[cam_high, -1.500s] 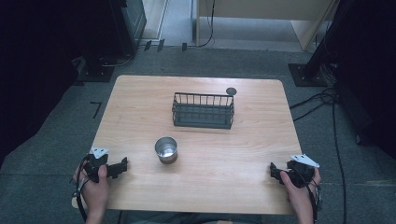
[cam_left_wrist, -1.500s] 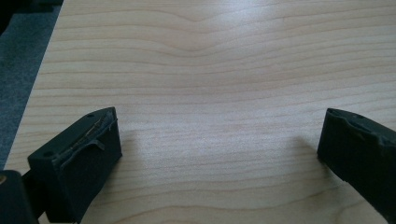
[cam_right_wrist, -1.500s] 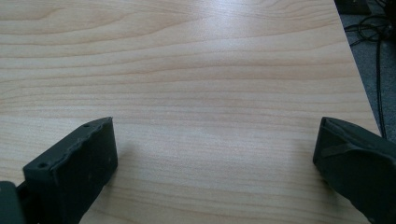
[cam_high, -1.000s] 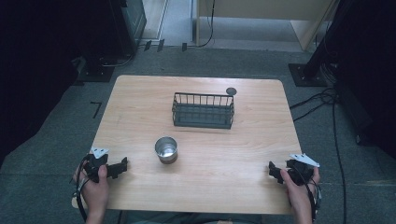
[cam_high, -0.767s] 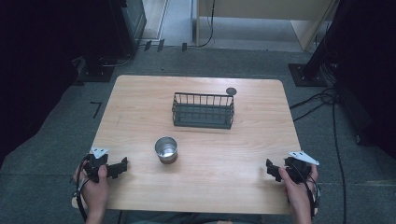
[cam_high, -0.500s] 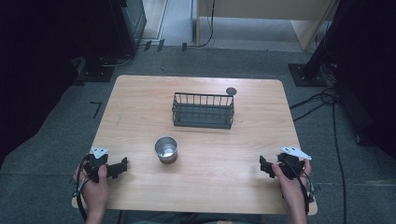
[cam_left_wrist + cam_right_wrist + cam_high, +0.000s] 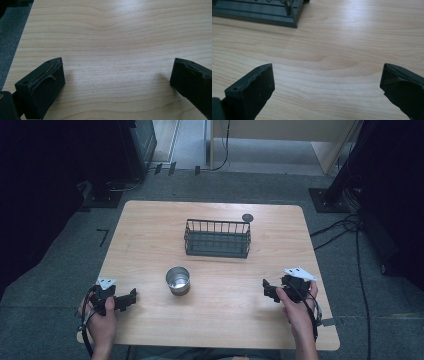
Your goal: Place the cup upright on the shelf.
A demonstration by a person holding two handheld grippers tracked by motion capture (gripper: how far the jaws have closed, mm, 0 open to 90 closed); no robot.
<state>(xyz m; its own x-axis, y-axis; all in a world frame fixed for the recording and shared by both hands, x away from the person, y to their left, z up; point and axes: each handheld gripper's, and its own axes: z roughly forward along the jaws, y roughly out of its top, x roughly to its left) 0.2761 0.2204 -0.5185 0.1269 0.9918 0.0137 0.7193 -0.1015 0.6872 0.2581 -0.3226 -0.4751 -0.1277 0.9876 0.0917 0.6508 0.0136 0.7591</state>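
Hovering right gripper (image 7: 269, 291) near cup (image 7: 178, 280)

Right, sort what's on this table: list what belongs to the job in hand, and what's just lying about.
In the job:
- right gripper, open, nearing the cup
- left gripper, open, at the near left edge
- metal cup, upright between them
- wire basket, probably where the cup goes

Lying about:
- small dark disc behind the basket
- cables on the floor
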